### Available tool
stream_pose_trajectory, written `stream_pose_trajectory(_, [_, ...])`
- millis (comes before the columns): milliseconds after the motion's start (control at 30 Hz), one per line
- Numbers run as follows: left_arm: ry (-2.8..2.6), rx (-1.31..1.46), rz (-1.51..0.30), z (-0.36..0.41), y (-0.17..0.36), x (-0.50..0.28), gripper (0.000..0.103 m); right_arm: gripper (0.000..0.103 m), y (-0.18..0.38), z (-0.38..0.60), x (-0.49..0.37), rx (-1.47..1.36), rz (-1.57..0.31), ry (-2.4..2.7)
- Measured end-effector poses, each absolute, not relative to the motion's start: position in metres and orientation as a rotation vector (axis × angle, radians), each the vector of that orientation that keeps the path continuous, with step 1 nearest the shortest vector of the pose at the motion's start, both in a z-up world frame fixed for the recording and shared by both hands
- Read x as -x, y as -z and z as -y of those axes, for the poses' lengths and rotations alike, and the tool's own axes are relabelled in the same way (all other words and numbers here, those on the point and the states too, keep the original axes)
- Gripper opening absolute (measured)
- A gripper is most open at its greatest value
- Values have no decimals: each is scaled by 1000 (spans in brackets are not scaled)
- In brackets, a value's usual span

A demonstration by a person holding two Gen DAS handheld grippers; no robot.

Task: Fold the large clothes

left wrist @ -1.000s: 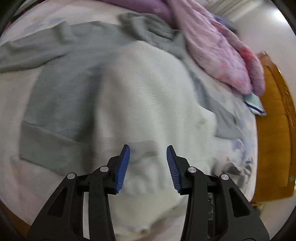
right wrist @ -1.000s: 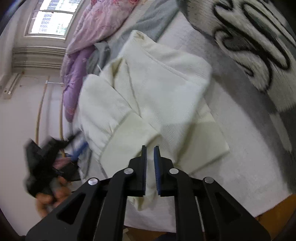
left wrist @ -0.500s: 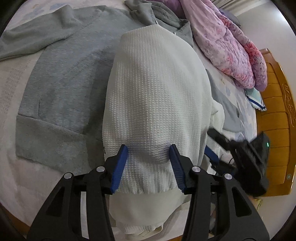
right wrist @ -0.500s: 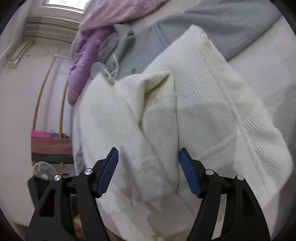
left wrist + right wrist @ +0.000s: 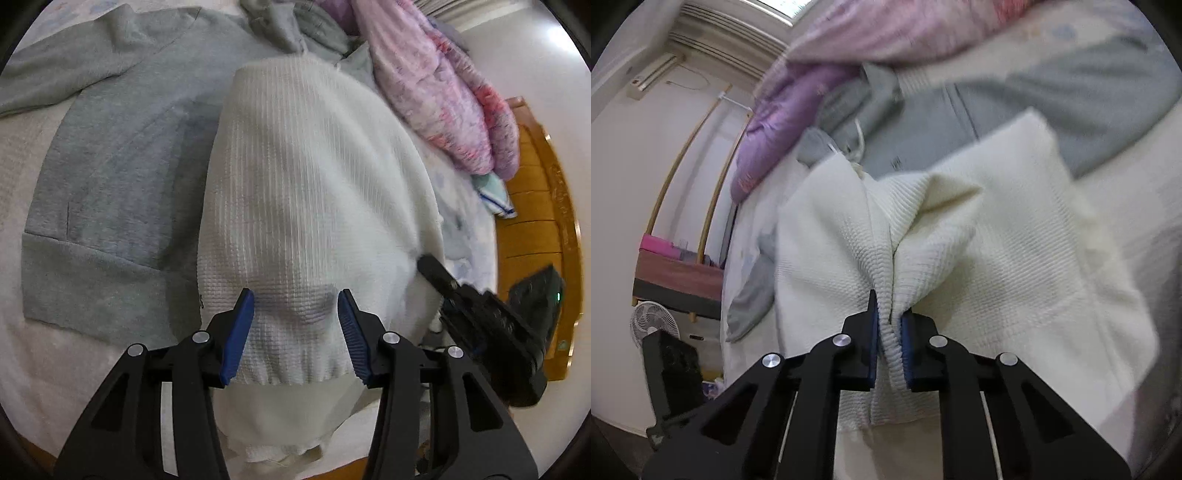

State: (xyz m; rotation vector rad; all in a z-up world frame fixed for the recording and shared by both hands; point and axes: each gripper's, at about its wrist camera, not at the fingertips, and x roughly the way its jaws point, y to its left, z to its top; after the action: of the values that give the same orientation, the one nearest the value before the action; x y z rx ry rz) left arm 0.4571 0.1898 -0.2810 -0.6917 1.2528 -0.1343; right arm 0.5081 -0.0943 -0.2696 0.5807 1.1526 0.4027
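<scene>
Fold in progress. The cream knit sweater [image 5: 314, 206] lies folded lengthwise near the bed's [image 5: 22, 155] front edge, partly over a grey sweatshirt [image 5: 110, 155]. Left gripper [image 5: 295, 328] hovers half-open astride its ribbed hem; right gripper [image 5: 888, 343] is closing, pads pinching a bunched fold. Crosswise folding remains.

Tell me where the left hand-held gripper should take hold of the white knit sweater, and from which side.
Grip the ribbed hem band of the white knit sweater, coming in from the near bed edge. The hem faces the left hand-held gripper, whose jaws already straddle it, and it likely bunches well: the right hand-held gripper is closing on a pinched fold of it.
</scene>
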Motion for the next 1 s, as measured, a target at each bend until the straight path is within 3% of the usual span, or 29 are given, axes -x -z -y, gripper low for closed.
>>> stream_pose_trajectory(67, [164,730,-1223,-193,275,-455,48,9,250,108,-497,-568,-1111,-365])
stream_pose_trajectory(200, [153,775,-1225,-195,279,-454,61,9,238,141,-479,-463,-1078,-246])
stream_pose_trajectory(333, [141,723,-1323,-177,306,-461,61,11,288,170,-481,-461,-1224,-135])
stream_pose_trajectory(433, [137,653,-1413,-158,331,-464,65,23,334,184,-483,-552,-1334,-105])
stream_pose_trajectory(633, [119,567,-1473,-145,348,-469,68,35,299,177,-464,-466,-1290,-7])
stream_pose_trajectory(800, [107,528,-1467,-137,344,-472,68,35,277,152,-466,-483,-1217,-127])
stream_pose_trajectory(933, [107,521,-1469,-136,344,-471,69,25,331,144,-475,-543,-1378,-123])
stream_pose_trajectory(1000, [114,526,-1473,-139,344,-469,69,6,363,154,-471,-613,-1409,-76])
